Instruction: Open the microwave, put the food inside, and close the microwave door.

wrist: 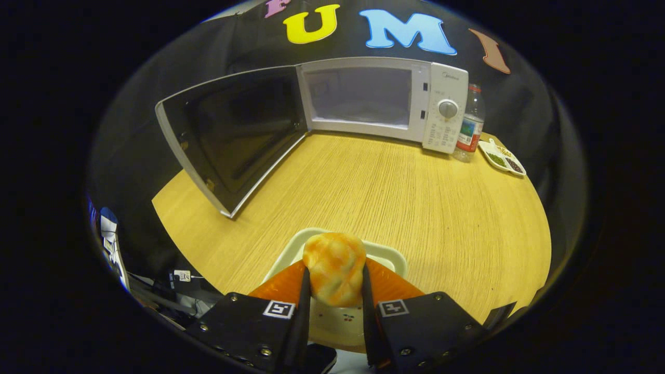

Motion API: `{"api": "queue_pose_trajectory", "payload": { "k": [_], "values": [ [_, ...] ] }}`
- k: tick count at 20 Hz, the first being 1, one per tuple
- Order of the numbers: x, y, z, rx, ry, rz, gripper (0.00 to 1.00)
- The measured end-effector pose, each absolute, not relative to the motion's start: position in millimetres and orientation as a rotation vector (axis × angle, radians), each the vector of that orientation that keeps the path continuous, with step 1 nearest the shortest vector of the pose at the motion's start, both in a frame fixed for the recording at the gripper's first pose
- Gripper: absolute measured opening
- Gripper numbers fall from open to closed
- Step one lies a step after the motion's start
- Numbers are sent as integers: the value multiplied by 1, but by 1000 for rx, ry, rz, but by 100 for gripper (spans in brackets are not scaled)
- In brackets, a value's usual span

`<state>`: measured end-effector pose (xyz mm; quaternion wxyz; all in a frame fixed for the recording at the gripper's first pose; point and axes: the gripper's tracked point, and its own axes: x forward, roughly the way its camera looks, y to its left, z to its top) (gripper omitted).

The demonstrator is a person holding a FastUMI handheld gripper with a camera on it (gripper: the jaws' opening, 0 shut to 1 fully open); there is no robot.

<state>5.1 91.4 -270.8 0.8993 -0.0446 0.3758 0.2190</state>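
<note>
A golden, knotted bread roll [334,267] sits between my two fingers, and the gripper [335,275] is shut on it, both pads pressing its sides. Under the roll lies a pale plate [387,255] with a small cherry print, on the wooden table [395,197]. Far beyond the fingers stands the white microwave [384,101] at the back of the table. Its dark-glass door [234,135] is swung wide open to the left, and the cavity [358,98] looks bare inside.
Right of the microwave stands a clear bottle [470,124] with a red label, and beside it a small white dish [501,158] of green and dark bits. Cables and gear [182,278] lie below the table's near left edge.
</note>
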Motion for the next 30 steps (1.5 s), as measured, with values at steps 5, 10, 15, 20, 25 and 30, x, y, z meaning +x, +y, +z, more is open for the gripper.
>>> {"api": "queue_pose_trajectory", "payload": {
  "k": [5,10,15,20,25,30],
  "values": [
    [56,111,-226,-36,668,413,44],
    [114,137,-196,-16,560,373,44],
    [177,164,-174,20,442,329,44],
    [233,183,-173,84,357,267,44],
    [279,194,-184,211,313,191,44],
    [321,204,-205,349,295,114,49]
  ]
}}
